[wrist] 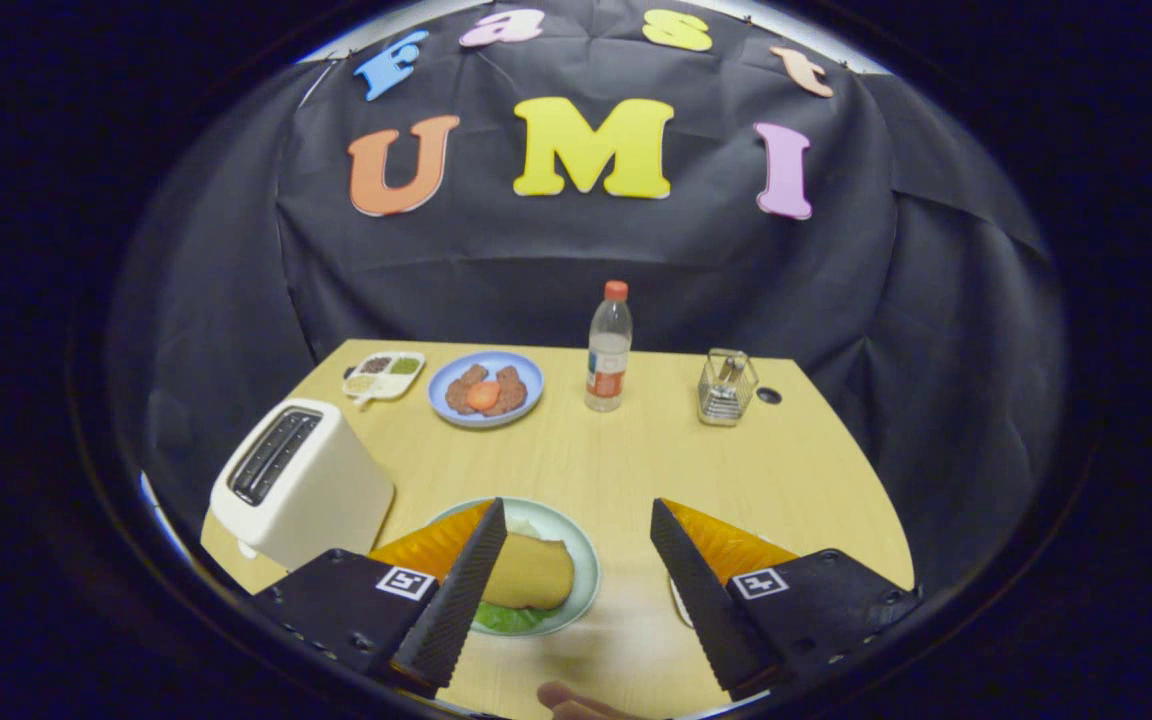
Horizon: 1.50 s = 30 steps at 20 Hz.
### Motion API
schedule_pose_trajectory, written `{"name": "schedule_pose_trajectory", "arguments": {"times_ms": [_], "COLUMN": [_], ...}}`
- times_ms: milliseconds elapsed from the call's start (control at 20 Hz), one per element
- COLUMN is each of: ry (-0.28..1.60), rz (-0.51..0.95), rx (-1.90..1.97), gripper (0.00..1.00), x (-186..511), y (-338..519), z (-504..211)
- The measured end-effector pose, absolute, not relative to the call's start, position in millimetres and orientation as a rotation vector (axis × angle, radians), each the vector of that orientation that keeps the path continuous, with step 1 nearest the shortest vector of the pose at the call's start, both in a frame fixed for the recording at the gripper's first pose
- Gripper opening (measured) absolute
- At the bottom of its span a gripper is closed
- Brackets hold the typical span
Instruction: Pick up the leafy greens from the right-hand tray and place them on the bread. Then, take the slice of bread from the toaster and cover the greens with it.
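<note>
Since a slice of bread (528,571) already lies over the leafy greens (508,617) on the plate (586,560) near the bench's front edge, you look to be at the very end of the task. Your gripper (576,590) hovers with its jaws spread and empty, the plate beside the left one. By my reading, all that remains is to back off without nudging the stack. The toaster (298,478) stands at the left edge of the pale wooden bench (636,460); a bottle (608,347) sits toward the back edge, before the black cloth wall.

Matt wood-grain table (636,470), glossy white plastic toaster (311,495), wire-metal holder (726,388) (ribbed black fingers (461,590), jaws apart).
</note>
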<state>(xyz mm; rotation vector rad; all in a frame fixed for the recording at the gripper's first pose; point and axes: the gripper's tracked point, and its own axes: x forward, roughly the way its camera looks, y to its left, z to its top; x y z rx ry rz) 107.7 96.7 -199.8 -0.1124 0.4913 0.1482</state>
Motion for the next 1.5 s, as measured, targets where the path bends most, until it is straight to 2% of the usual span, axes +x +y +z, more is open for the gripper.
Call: {"name": "schedule_pose_trajectory", "arguments": {"times_ms": [350, 550, 950, 1500], "ry": [0.215, 0.124, -0.016, -0.013], "rz": [0.137, 0.144, 0.213, 0.232], "rx": [-0.134, -0.125, -0.174, -0.155], "gripper": [0.95, 0.95, 0.95, 0.96], "x": [52.8, 12.7, -46.2, -32.0], "y": [65.8, 61.5, 69.3, 62.3], "z": [-85.6, -47.9, -26.6, -20.7]}}
